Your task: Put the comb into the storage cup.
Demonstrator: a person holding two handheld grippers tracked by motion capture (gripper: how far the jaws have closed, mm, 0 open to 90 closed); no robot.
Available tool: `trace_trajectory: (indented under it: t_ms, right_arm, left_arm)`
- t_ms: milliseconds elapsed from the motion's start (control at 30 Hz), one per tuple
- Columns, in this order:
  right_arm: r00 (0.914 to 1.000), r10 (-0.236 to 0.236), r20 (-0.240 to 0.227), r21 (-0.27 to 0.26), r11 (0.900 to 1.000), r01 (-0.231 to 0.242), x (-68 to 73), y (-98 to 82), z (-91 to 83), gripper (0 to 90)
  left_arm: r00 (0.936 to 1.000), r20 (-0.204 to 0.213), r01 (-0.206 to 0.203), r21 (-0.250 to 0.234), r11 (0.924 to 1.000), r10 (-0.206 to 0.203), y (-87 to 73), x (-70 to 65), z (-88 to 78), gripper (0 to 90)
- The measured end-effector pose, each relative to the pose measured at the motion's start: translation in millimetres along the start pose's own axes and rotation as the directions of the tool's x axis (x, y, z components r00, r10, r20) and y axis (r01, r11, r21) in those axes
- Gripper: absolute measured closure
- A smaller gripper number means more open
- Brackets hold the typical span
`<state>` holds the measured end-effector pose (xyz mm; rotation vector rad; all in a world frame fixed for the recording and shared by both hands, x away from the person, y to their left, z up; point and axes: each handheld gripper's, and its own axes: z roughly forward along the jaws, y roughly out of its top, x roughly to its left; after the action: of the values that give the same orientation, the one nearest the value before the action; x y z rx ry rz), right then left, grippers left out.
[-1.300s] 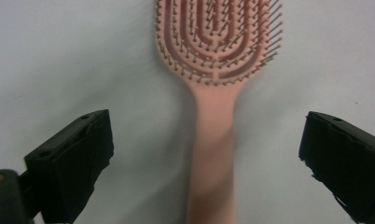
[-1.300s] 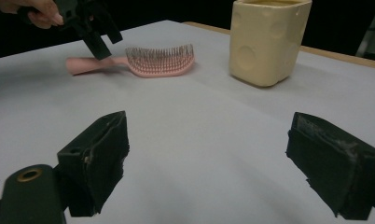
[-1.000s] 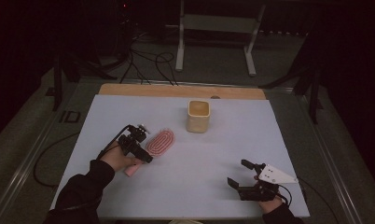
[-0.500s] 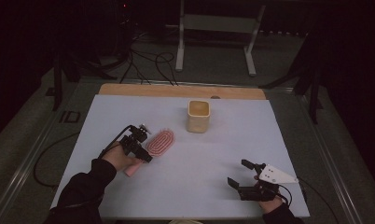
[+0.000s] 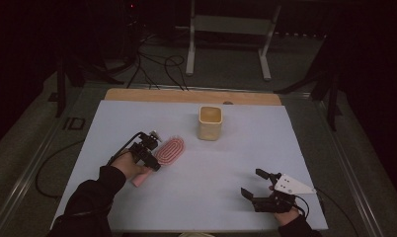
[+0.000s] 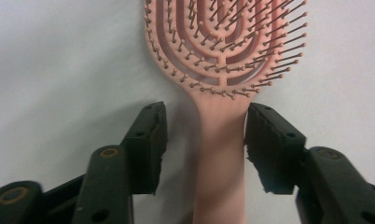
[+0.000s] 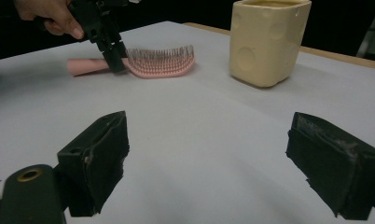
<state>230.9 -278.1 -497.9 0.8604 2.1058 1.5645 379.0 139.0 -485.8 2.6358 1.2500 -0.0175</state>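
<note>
Overhead, a pale sheet (image 5: 236,163) is seen spread over a table whose wooden edge (image 5: 186,95) shows at the far side, and the room around it is dark, with loose cables (image 5: 157,64) and a metal stand (image 5: 231,29) on the floor behind. A cream cup (image 5: 210,122) stands upright on the far middle of the sheet. A pink hairbrush (image 5: 168,150) is laid flat on the sheet, bristles up, near the cup and on its left in the high view, with its handle pointed toward the person. The left gripper (image 5: 148,154) is held over that handle just below the brush head; in the left gripper view the handle (image 6: 221,154) is seen between the two black jaws, which have just been closing, with one jaw almost against it and a clear gap left at the other. The right gripper (image 5: 258,188) is kept well apart from the brush, low over the near right part of the sheet, its jaws spread wide with nothing between them.
</note>
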Motion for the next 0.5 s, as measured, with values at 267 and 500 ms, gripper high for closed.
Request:
trace_trajectory:
  t_ms: [267, 500]
  right_arm:
    - [1.0, 0.0, 0.0, -0.002, 1.0, 0.0, 0.0, 0.1, -0.3, 12.3]
    - [1.0, -0.002, 0.0, -0.001, 1.0, 0.002, 0.1, 0.2, 0.0, 12.3]
  left_arm:
    - [0.9996, 0.028, 0.005, 0.006, 1.0, -0.005, 2.4, 1.9, 1.6, 57.8]
    - [0.9994, 0.034, 0.008, 0.02, 0.9998, -0.009, 4.3, 0.8, 1.9, 60.2]
